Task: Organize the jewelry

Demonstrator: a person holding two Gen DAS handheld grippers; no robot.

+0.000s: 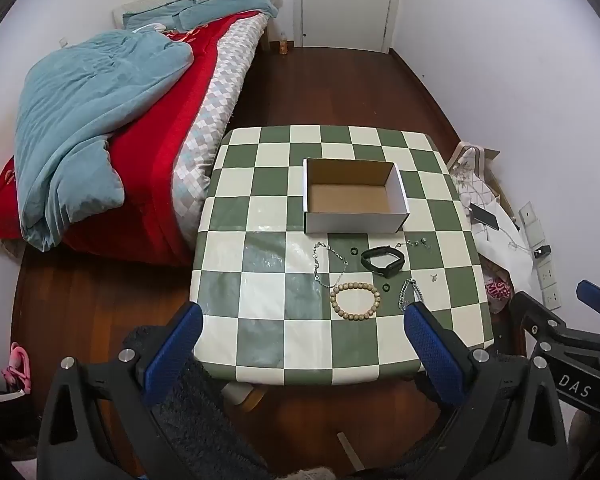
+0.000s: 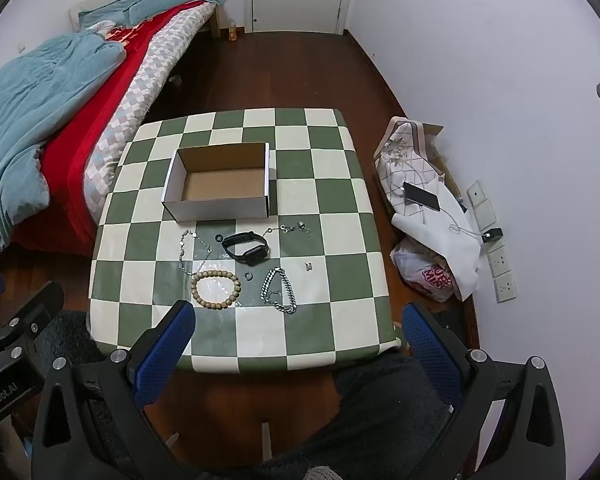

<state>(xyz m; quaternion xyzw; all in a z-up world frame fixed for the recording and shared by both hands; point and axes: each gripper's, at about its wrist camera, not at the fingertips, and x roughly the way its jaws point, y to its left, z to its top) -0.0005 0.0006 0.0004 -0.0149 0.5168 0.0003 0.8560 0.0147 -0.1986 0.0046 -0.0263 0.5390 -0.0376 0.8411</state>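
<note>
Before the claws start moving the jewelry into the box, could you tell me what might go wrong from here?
The thin silver necklace touches the wooden bead bracelet, so lifting one may drag the other. The small black rings and tiny earring look hard for the wide, open right claw to pinch. The light cardboard box could slide if bumped.

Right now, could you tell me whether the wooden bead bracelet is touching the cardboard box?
Apart. The right wrist view shows the wooden bead bracelet well in front of the cardboard box, with checkered tablecloth between them.
</note>
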